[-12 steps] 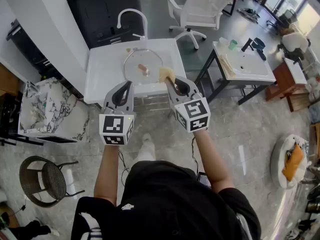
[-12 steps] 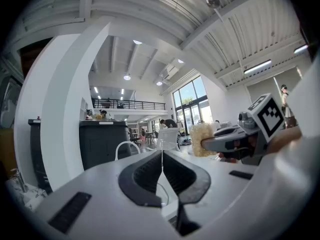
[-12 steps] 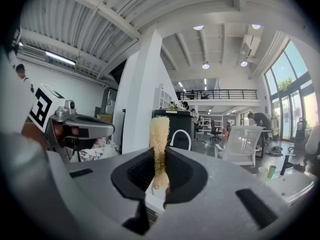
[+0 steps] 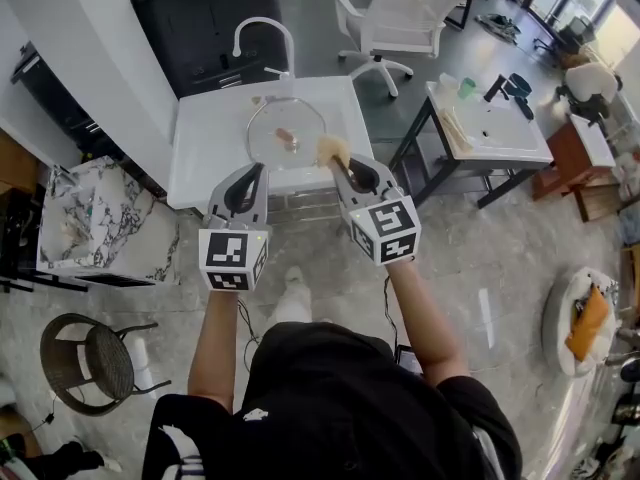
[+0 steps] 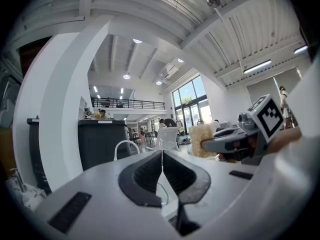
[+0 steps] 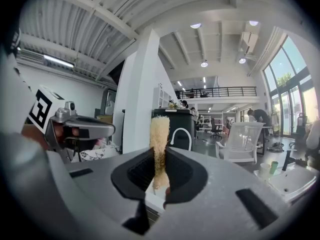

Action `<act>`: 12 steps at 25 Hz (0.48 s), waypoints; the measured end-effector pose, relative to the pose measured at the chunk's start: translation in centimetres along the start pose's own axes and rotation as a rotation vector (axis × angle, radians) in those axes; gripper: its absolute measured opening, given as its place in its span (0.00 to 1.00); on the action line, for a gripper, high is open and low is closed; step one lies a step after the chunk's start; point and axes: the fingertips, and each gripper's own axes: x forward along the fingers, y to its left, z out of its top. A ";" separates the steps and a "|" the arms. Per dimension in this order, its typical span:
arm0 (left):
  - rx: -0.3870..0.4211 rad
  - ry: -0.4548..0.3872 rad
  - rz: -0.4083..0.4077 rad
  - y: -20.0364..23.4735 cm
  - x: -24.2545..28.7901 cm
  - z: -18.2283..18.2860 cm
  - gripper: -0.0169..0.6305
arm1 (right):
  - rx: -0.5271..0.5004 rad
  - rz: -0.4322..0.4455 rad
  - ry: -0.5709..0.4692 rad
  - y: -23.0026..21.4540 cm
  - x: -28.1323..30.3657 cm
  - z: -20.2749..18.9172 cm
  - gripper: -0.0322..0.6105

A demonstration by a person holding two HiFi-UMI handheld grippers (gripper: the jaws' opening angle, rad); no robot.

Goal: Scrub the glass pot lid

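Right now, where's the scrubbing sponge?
Head view, centre: the sponge is clamped in the right gripper, at the right edge of the glass pot lid lying on the white sink counter.

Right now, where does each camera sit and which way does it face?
Head view: on the person's head, steeply down at the glass pot lid; forearms, left gripper, right gripper show.
Left gripper view: on left gripper, along shut jaws; right gripper at right.
Right gripper view: on right gripper, along jaws clamping the scrubber; left gripper at left.
Both gripper views share the faucet.
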 end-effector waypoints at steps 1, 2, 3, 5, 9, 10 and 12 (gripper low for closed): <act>0.005 0.003 0.002 0.0 0.2 -0.2 0.04 | 0.000 0.001 0.002 -0.1 0.2 -0.1 0.09; 0.013 0.007 0.005 0.1 0.4 -0.4 0.04 | -0.001 0.002 0.005 -0.2 0.4 -0.2 0.09; 0.020 0.012 0.009 0.2 0.6 -0.5 0.04 | -0.002 0.002 0.008 -0.3 0.6 -0.3 0.09; 0.020 0.020 0.017 0.7 1.2 -0.6 0.04 | -0.003 0.004 0.012 -0.5 1.2 -0.4 0.09; 0.002 0.013 0.013 1.9 3.1 -0.7 0.04 | -0.004 0.006 0.019 -1.5 3.3 -0.7 0.09; 0.000 0.011 0.012 2.4 3.7 -0.8 0.04 | -0.005 0.007 0.020 -1.8 4.0 -0.7 0.09; -0.004 0.011 0.012 3.4 5.2 -0.9 0.04 | -0.007 0.007 0.023 -2.6 5.7 -0.6 0.09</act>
